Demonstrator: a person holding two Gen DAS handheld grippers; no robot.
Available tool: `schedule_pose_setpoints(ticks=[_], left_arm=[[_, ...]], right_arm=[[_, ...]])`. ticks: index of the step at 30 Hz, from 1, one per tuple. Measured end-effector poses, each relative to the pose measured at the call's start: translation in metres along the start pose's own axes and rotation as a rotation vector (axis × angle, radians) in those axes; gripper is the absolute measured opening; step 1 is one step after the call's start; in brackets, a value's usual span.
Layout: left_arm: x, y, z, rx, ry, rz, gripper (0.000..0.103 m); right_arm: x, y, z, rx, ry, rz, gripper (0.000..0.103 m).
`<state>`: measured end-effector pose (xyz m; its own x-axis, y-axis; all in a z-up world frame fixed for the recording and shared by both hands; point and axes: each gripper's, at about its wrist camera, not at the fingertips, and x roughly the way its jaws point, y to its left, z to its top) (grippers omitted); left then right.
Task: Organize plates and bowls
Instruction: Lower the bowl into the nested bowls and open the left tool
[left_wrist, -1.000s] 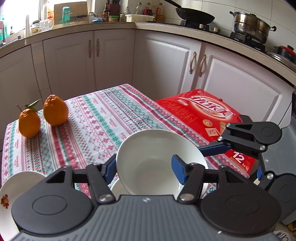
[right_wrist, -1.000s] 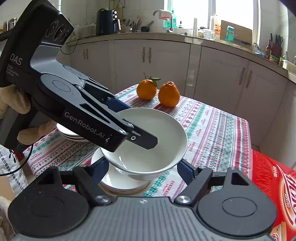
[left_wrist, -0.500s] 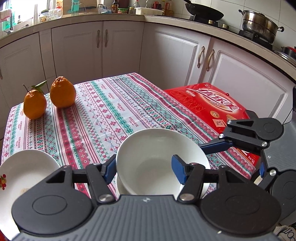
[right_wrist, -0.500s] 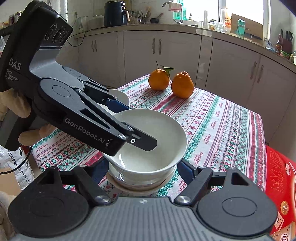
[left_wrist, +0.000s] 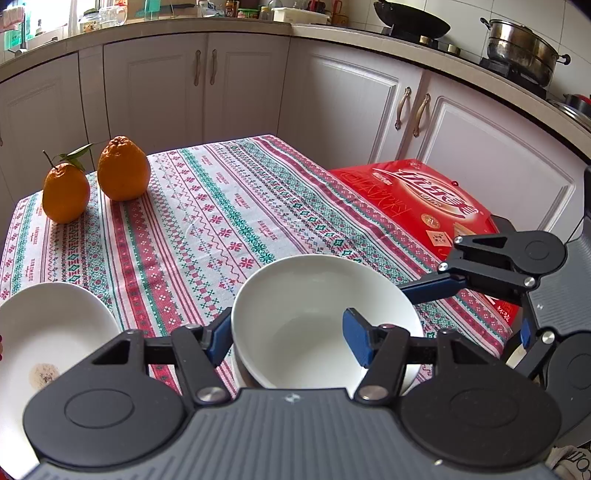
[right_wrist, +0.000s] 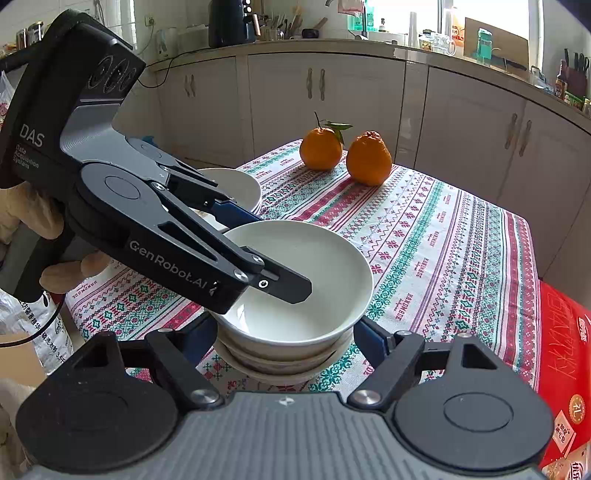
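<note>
A white bowl (left_wrist: 314, 314) sits nested on a stack of white bowls (right_wrist: 280, 363) at the table's near edge; it also shows in the right wrist view (right_wrist: 317, 258). My left gripper (left_wrist: 288, 338) is shut on the bowl's rim, one finger inside (right_wrist: 284, 286) and one outside. My right gripper (right_wrist: 284, 338) is open, its fingers on either side of the bowl stack and apart from it; it shows at the right of the left wrist view (left_wrist: 480, 273). A stack of white plates (left_wrist: 48, 332) lies to the left, also in the right wrist view (right_wrist: 236, 186).
Two oranges (left_wrist: 96, 181) stand at the far left corner of the patterned tablecloth (left_wrist: 229, 218). A red box (left_wrist: 424, 199) lies off the table's right side. White kitchen cabinets (left_wrist: 369, 107) surround the table.
My left gripper has lowered the white bowl onto the bowl stack. Both grippers have come down closer to the table.
</note>
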<state>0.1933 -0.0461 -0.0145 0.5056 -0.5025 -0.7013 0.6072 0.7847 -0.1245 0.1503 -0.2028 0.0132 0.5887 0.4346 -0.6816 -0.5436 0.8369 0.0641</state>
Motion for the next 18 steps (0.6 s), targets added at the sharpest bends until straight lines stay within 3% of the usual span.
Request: schedule_pose_setpoints(ticks=[4,6,7,9,18], left_arm=[[0.000,0.001,-0.001,0.000,-0.004,-0.003,0.062],[0.000,0.002,-0.001,-0.002,-0.005,-0.016,0.070],[0.000,0.002,-0.002,-0.002,-0.006,-0.021,0.073],[-0.003,0.002,-0.003,0.010,-0.022,-0.020,0.080],[-0.037,0.008,-0.002,0.039,-0.109,-0.027,0.100]], right_arm=[[0.001,-0.001,-0.001,0.008,-0.001,0.006,0.084],[0.001,-0.002,-0.001,0.015,0.000,0.009,0.085],[0.001,-0.002,-0.002,0.017,-0.004,0.001,0.088],[-0.003,-0.003,-0.002,0.016,-0.029,-0.011,0.103],[-0.016,0.000,-0.006,-0.018,-0.041,-0.030,0.103]])
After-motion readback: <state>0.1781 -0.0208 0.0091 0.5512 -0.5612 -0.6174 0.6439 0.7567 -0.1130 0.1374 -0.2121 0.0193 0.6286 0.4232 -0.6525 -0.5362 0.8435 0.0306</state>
